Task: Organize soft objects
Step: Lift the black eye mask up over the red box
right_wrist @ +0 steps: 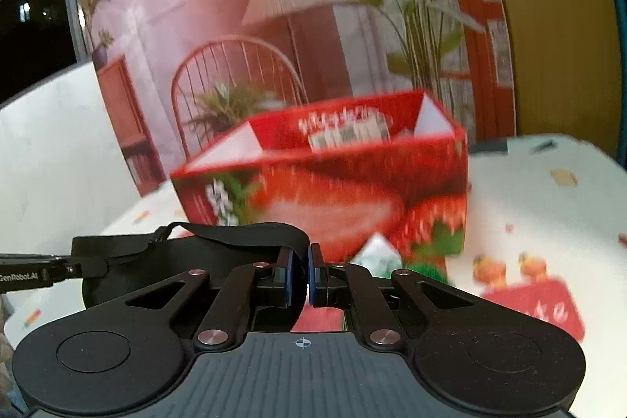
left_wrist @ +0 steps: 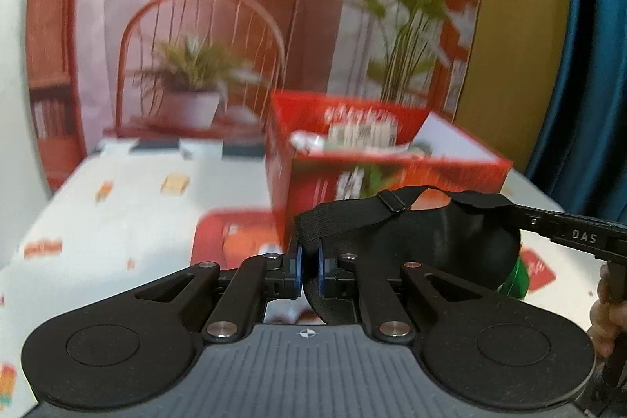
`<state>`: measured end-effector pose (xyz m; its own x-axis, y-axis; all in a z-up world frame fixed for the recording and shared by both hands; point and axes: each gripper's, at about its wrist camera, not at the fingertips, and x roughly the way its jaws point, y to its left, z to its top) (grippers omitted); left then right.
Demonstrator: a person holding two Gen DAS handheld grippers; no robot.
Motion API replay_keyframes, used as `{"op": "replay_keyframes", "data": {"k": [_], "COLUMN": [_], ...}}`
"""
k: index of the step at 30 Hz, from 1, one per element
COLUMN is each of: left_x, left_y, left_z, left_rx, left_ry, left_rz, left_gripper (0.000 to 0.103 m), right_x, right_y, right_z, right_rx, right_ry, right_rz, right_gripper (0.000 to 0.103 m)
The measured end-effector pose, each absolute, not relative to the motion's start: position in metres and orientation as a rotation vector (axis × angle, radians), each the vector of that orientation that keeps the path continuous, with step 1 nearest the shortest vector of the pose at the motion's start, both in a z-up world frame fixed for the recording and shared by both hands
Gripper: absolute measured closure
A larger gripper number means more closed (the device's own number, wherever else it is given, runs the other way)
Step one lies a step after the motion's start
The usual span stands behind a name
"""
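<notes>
Left wrist view shows your left gripper [left_wrist: 309,271] pinching the black fabric eye mask [left_wrist: 443,241]; your right gripper [right_wrist: 307,279] pinches its strap, before the red strawberry-printed cardboard box [right_wrist: 352,190]

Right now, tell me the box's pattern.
Red box printed with strawberries; clearest in the right wrist view.

Right gripper [right_wrist: 308,273] fingers pinch black eye mask [right_wrist: 196,253] before red box [right_wrist: 333,190].

warm indoor light, background motion-blurred, fisheye-bent edges.
</notes>
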<state>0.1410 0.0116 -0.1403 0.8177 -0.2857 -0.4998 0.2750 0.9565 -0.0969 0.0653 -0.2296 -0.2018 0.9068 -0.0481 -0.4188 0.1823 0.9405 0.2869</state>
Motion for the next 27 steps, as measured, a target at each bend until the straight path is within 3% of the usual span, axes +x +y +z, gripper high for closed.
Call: {"op": "replay_keyframes", "data": {"k": [15,27], "left_x": [0.208,0.29], "left_y": [-0.03,-0.079], "left_z": [-0.082,-0.098], "left_rx": [0.01,0.158], "left_ry": [0.377,0.438], "left_rz": [-0.312,-0.319], "left_gripper": [0.095,0.096], "right_x": [0.122,0.2], "right_y": [-0.282,-0.305], "right_z": [-0.146,-0.154], "right_rx": [0.305,0.221], "right_ry": [0.296,0.353], "right_rz": [-0.176,-0.205], "right_gripper": [0.096,0.099]}}
